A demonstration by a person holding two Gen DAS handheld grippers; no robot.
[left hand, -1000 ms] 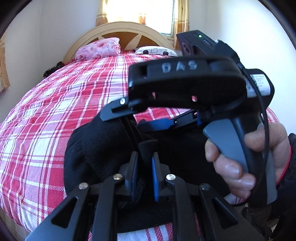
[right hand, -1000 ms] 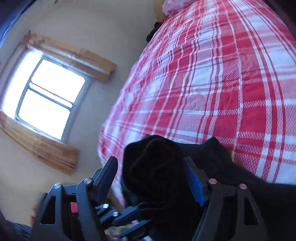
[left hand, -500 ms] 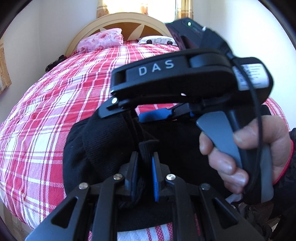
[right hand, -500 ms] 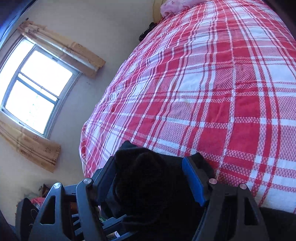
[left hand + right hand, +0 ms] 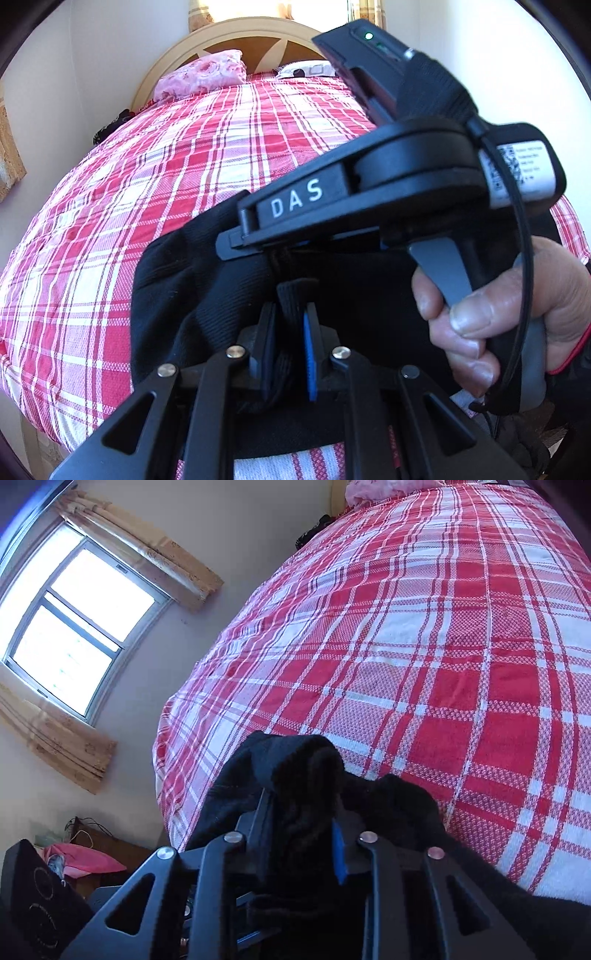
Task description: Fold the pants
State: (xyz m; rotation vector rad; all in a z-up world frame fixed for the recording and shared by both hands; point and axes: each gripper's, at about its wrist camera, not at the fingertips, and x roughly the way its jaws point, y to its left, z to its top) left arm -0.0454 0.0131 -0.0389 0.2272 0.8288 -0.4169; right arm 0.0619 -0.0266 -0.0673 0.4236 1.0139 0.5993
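You're holding the black knit fabric pants point(image 5: 207, 291) with both tools. Left gripper point(image 5: 290, 347) fingers are pinching a thick folded band of the cloth, lower centre of the left wrist view. Right gripper point(image 5: 301, 834) fingers are clamping a bunched wad of the same cloth, lower centre of the right wrist view. Your right hand point(image 5: 517, 314) is squeezing the grey trigger at the right edge of the left view, and the two tools are sitting just beside each other.

Progress, my read: early to middle. The pants are lying as a dark mound at the near edge of the bed, part lifted, not flat. No clean finished fold is showing. Spreading, creasing and laying down are looking like the remaining work. How many layers you're already gripping, I cannot tell.

Surface: you're working on a red and white plaid bedspread point(image 5: 424, 657), soft, slightly wrinkled. Pink floral pillow point(image 5: 203, 72) and curved tan wooden headboard point(image 5: 236, 31) are sitting at the top of the left view. Window with tan curtains point(image 5: 74, 627) is filling the upper left of the right view, with clutter on a low stand at lower left.
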